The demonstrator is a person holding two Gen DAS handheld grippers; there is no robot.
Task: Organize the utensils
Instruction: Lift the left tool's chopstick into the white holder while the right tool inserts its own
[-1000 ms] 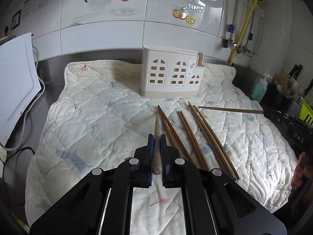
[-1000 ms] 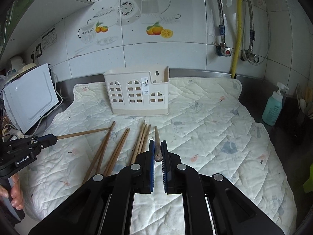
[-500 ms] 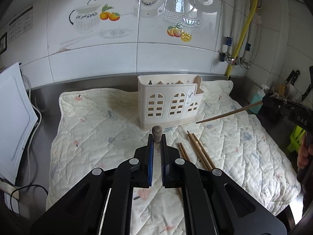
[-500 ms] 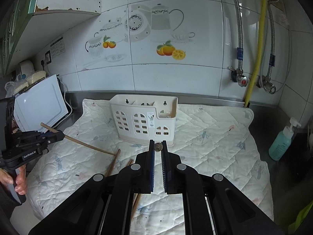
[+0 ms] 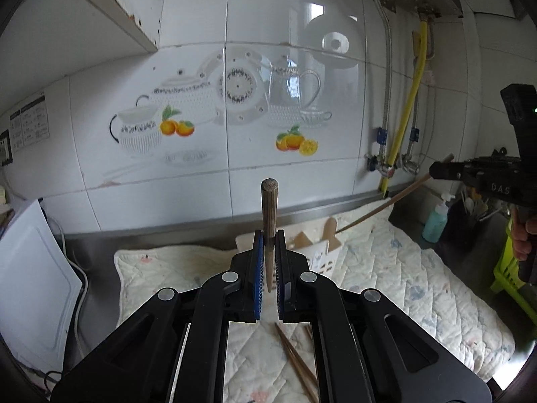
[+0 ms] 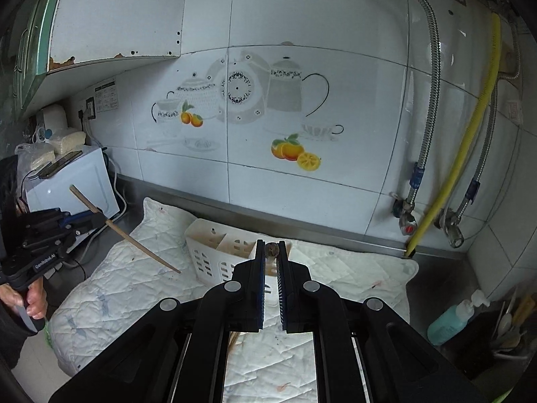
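My left gripper (image 5: 268,235) is shut on a brown wooden chopstick (image 5: 269,201), whose thick end sticks up past the fingertips. It hangs high above the quilted mat (image 5: 419,285). The cream utensil holder (image 5: 319,248) sits mostly hidden behind its fingers. My right gripper (image 6: 271,245) is shut on another chopstick (image 6: 271,249), seen end-on, above the holder (image 6: 214,252). Each gripper shows in the other's view: the right one (image 5: 439,171) with its chopstick (image 5: 386,205) slanting down, the left one (image 6: 94,220) with its chopstick (image 6: 134,238). Loose chopsticks (image 5: 295,362) lie on the mat below.
A teal soap bottle (image 6: 453,319) and a dark utensil pot stand right of the mat. A white appliance (image 6: 74,181) with cables sits at the left. A yellow hose (image 6: 463,144) and metal pipes run down the tiled wall. A cabinet hangs upper left.
Both grippers have risen well above the mat, each lifting its chopstick off the quilt. The holder and the loose chopsticks have dropped low in both views.
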